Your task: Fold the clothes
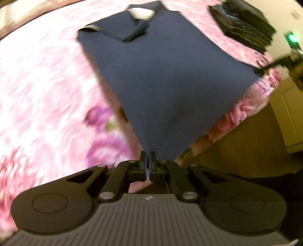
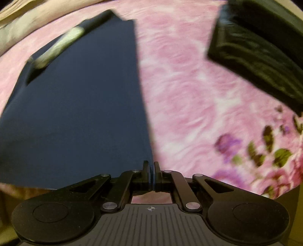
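Left gripper: jaws together, clamped on the near corner of the navy shirt; pointed steeply down at the bed.
Right gripper: jaws together, pinching the shirt's near right-hand edge; pointed straight down.
Navy shirt: spread flat ahead of both grippers, running away from the fingertips toward the far side of the bed; in the left wrist view narrowing to a point right at the closed jaws; in the right wrist view filling the area ahead and to the left of the jaws.
Collar: pale inner band at the shirt's far end, well ahead of the left gripper; a sleeve folded across the body just below it.
Pink floral bedspread: under the shirt, bare to the right of the right gripper and to the left of the left one.
Stack of dark folded clothes: far ahead and to the right of the right gripper, apart from the shirt.
Floor: brown, right of the left gripper beyond the bed's edge.
Sharpness: both views blurred.
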